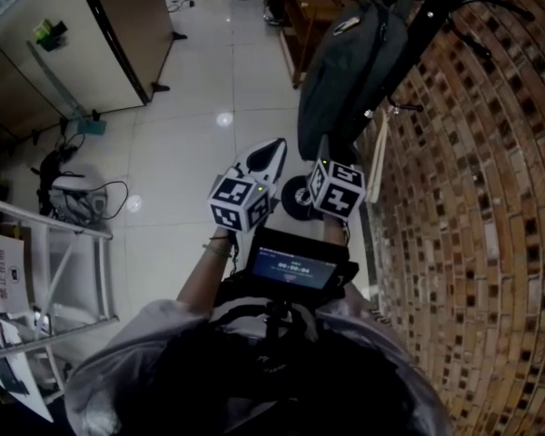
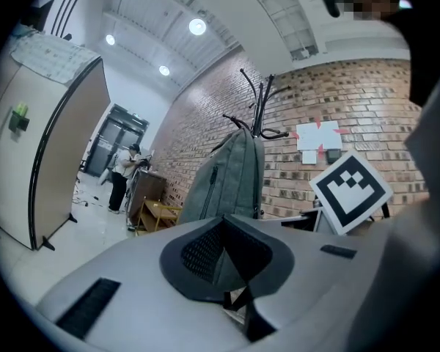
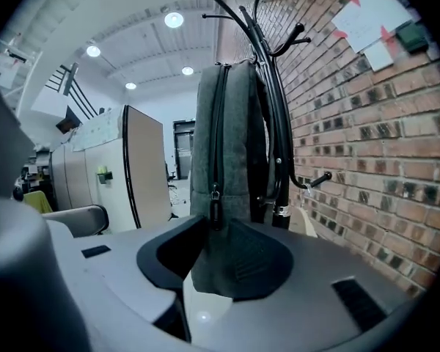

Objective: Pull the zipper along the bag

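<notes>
left gripper (image 2: pixel 221 222): jaws drawn together, empty, bag (image 2: pixel 227 174) at its 12 o'clock, apart | right gripper (image 3: pixel 218 224): jaws wide, gripping nothing, zipper pull (image 3: pixel 215 207) in line with the gap at 12 o'clock | bag hangs upright on coat rack (image 3: pixel 268 86) | brick wall (image 3: pixel 367 145) at 3 o'clock

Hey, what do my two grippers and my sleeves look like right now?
The left gripper and right gripper have pale grey shells and dark padded jaws. Their cubes, left and right, bear black-and-white square markers. The sleeves are light grey.
</notes>
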